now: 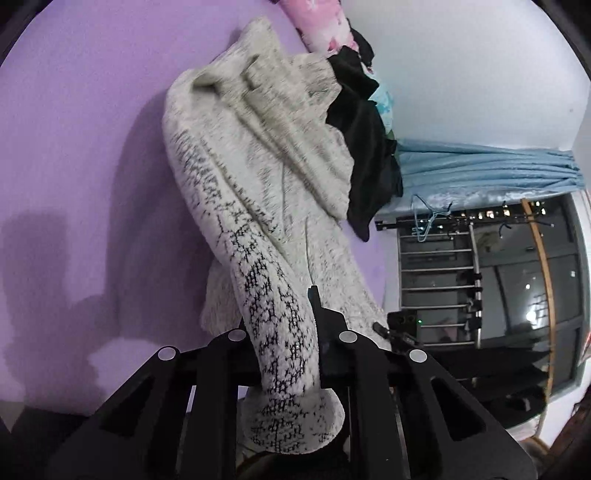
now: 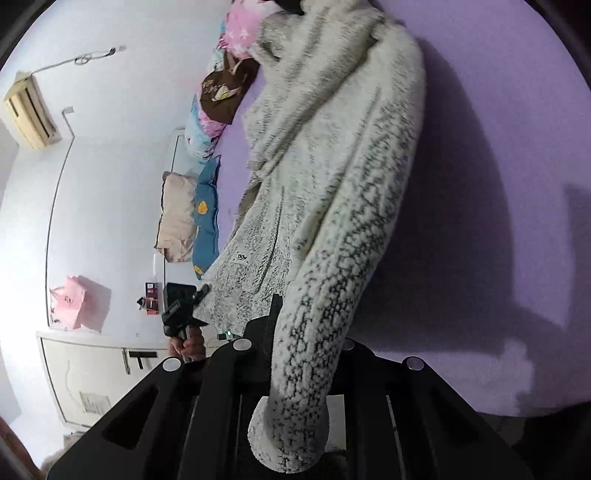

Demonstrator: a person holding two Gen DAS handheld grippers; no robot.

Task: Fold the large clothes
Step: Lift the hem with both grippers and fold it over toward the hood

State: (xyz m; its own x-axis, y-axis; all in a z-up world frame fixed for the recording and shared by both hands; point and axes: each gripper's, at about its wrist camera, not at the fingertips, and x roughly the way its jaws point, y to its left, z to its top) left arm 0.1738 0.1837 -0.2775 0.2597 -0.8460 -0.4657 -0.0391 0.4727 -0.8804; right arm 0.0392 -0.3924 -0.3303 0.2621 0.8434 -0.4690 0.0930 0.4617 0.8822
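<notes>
Left wrist view: the left claw is clamped on a sleeve cuff of a fluffy white sweater with black flecks; the cuff end bulges out behind the jaws, toward the camera. Ahead of the claw the sleeve rises off a lilac bedsheet and joins the body of the garment, which lies bunched and folded over itself further ahead. Beyond the sweater, ahead and to the right of the claw, sits a heap of black clothing, with a pink floral fabric at its far end. Off to the right of the claw hang blue curtains over a dark window with metal bars, and a wire hanger dangles there. The other gripper shows just right of the claw.

Right wrist view: the right claw is closed on the sweater's other sleeve cuff, whose end likewise pokes back past the jaws. The sleeve runs ahead and upward to the sweater body, which carries a small label left of the sleeve. To the claw's left a hand holds the other gripper. Further left lie pillows, a pink bag on a white cabinet, and a wall air conditioner.
</notes>
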